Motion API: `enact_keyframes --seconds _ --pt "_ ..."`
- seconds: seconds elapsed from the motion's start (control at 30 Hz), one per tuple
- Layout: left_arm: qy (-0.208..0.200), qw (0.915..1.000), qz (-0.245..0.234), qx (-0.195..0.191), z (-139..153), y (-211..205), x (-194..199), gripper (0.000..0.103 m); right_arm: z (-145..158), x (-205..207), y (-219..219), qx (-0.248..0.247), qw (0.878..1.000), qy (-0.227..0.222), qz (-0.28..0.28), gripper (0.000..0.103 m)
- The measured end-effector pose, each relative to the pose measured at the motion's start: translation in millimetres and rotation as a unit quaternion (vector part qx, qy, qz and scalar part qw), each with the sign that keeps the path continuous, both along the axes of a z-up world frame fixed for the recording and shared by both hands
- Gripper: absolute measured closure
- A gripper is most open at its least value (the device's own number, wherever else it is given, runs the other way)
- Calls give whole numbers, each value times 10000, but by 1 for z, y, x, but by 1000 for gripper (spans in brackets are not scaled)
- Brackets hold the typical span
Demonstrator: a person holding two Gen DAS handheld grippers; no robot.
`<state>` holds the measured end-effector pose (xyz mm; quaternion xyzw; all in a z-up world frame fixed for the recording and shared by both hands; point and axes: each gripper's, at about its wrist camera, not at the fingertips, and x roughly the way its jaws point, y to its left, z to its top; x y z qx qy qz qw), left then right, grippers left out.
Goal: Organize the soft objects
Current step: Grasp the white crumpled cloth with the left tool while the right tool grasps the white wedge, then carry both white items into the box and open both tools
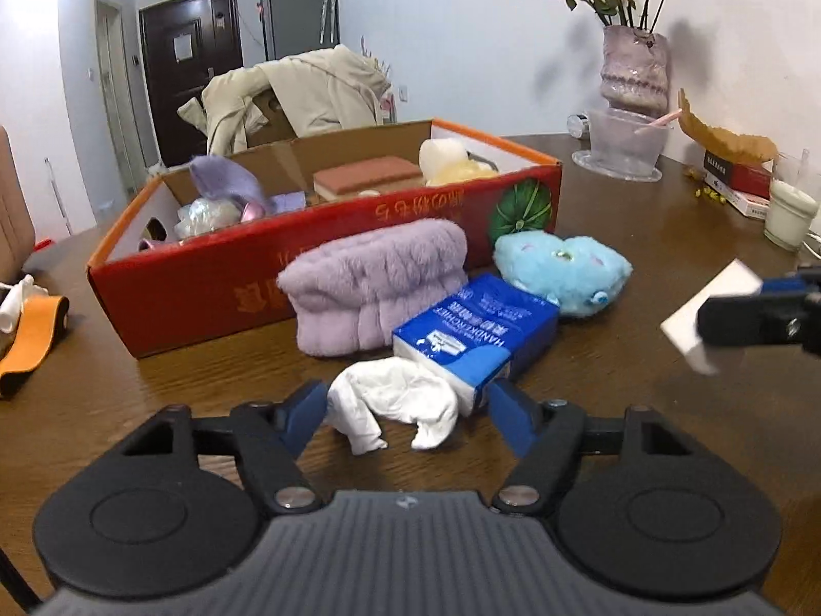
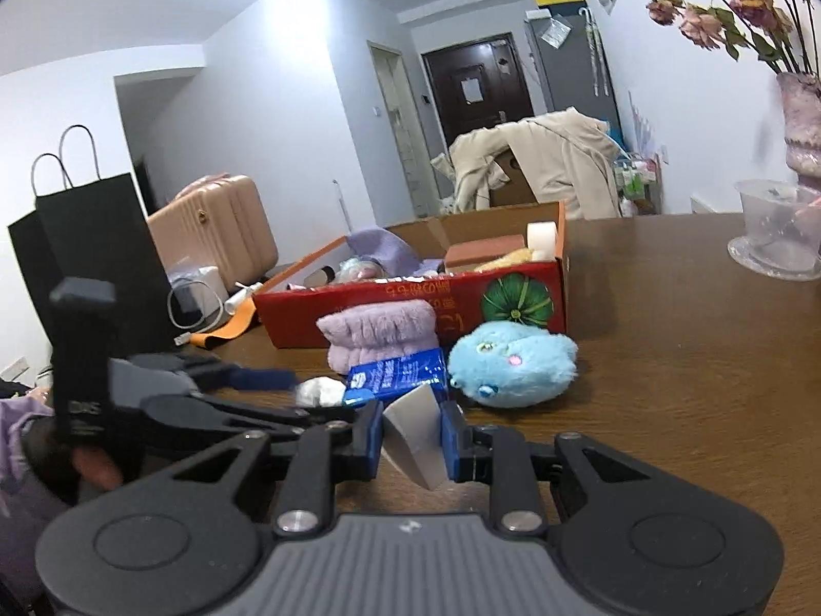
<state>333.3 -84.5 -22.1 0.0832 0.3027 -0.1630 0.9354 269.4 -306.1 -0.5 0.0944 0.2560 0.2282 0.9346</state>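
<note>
Between the blue pads of the left gripper (image 1: 408,416) lay a crumpled white tissue (image 1: 392,403) on the wooden table (image 1: 641,267); the jaws stood partly open and the pads were not seen pressing it. The right gripper (image 2: 413,436) was closed narrow on a white sponge block (image 2: 415,431), held clear of the tabletop.

Just behind the tissue, and touching it, lay a blue handkerchief pack (image 1: 474,339), with a lilac plush roll (image 1: 374,287) and a blue plush toy (image 1: 562,269) against the front wall of the red cardboard box (image 1: 318,277), which already held several soft items.

Risks, as judged:
- The right-hand pad stood beside the pack's corner; closing could have pinched or dragged the pack with the tissue.
- The limp tissue could have slipped from a shallow grip or torn.
- The block, gripped near one end, could have pivoted and dropped during transfer to the box.
</note>
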Motion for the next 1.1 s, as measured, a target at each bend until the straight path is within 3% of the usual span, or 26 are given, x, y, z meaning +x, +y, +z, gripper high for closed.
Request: enact_keyframes --seconds 0.07,0.2,0.23,0.33,0.57,0.77,0.97,1.1 --pt "-27 10000 -23 -1 -1 2 2 40 1 3 0 19 10000 -15 19 80" --pt "228 9984 -286 -433 -2 10 6 83 2 1 3 10 10000 -10 35 80" --pt "215 9983 -324 -441 -1 11 4 89 3 -2 5 1 10000 -19 25 80" --pt "-68 9988 -334 -349 10 12 -17 90 10 -14 10 -69 9999 -94 34 80" --pt "-261 9953 -226 -903 41 47 -99 90 22 -48 25 -201 9996 -164 53 79" --pt "-553 9936 -83 -981 59 75 -152 90 31 -74 56 -246 9990 -264 262 79" --pt "-702 9908 -71 -1159 69 92 -155 90 47 -84 79 -413 9973 -410 445 79" --pt "-849 9870 -248 -1342 90 102 -115 90 69 -57 86 -587 9953 -656 414 79"
